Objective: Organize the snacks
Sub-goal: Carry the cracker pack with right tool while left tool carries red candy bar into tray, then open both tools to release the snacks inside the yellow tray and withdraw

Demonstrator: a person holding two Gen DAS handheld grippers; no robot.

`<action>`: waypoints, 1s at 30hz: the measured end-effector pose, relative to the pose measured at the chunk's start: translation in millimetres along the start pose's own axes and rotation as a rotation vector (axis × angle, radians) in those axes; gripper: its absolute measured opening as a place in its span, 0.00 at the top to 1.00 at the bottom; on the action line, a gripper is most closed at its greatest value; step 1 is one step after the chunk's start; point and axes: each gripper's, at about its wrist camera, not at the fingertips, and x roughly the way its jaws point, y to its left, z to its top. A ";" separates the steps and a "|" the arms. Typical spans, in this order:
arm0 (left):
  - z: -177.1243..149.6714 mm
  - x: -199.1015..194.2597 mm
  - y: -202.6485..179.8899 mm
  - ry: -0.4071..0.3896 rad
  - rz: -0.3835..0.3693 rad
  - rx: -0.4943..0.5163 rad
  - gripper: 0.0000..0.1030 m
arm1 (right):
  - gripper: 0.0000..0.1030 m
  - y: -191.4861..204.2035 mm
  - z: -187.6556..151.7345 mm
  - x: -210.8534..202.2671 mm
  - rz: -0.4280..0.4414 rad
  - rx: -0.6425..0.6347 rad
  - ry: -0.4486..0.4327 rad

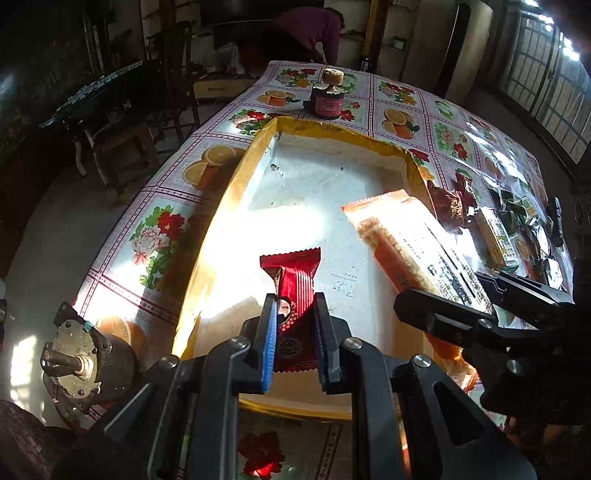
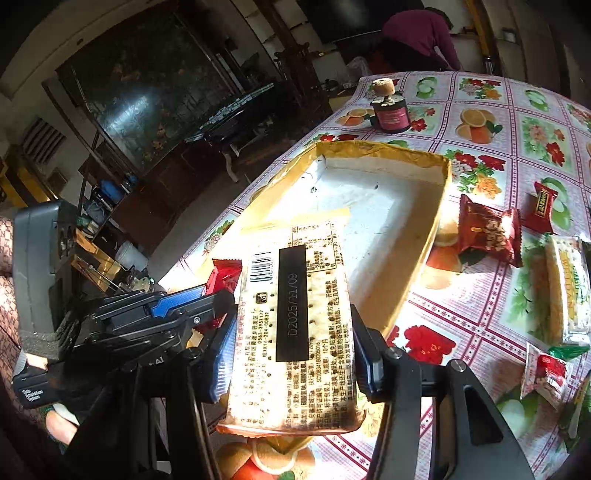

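A shallow white tray with a yellow rim [image 1: 236,177] lies on the flowered tablecloth; it also shows in the right wrist view [image 2: 436,206]. My left gripper [image 1: 295,336] is shut on a red snack packet [image 1: 293,280] and holds it over the tray's near end. My right gripper [image 2: 291,350] is shut on a long cracker pack [image 2: 295,325] with printed text, held over the tray's near right part. The cracker pack [image 1: 410,240] and right gripper [image 1: 476,306] show at right in the left wrist view. The left gripper [image 2: 207,295] and red packet [image 2: 225,275] show at left in the right wrist view.
Loose snacks lie right of the tray: a dark red packet [image 2: 487,229], a small red sweet [image 2: 541,206], a pale cracker pack [image 2: 565,288], a red-and-white packet [image 2: 546,373]. A dark jar with a cork [image 1: 328,98] stands beyond the tray. A person bends over behind the table [image 1: 314,29].
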 end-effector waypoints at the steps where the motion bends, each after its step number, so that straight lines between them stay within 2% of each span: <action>1: 0.2 2.6 2.6 0.005 0.002 -0.002 0.81 | 0.49 3.0 1.4 7.8 -0.006 -0.007 0.012; 6: -2.1 17.9 13.6 0.046 0.014 -0.017 0.81 | 0.49 8.2 2.8 37.4 -0.067 -0.035 0.070; 12: -6.7 31.6 15.7 0.091 0.034 -0.010 0.81 | 0.49 11.5 1.2 46.3 -0.130 -0.088 0.096; 18: -10.3 38.5 15.2 0.112 0.117 0.014 0.80 | 0.46 21.7 1.0 57.2 -0.197 -0.169 0.137; 20: -11.7 38.0 14.4 0.122 0.121 0.016 0.76 | 0.46 22.6 1.1 58.8 -0.205 -0.178 0.146; 21: -11.9 36.2 14.0 0.119 0.116 0.016 0.70 | 0.46 21.9 1.0 56.5 -0.199 -0.176 0.141; 23: -12.0 29.4 12.3 0.098 0.115 0.013 0.51 | 0.47 19.3 2.0 45.8 -0.181 -0.159 0.116; 25: -10.7 21.3 7.1 0.074 0.095 0.018 0.38 | 0.46 15.0 2.7 25.4 -0.153 -0.131 0.070; 28: -8.9 8.2 -7.0 0.028 0.090 0.040 0.28 | 0.38 1.9 -4.7 -12.0 -0.127 -0.087 0.000; 30: -7.5 2.8 -19.2 0.013 0.063 0.053 0.27 | 0.37 -13.2 -13.1 -35.0 -0.142 -0.046 -0.035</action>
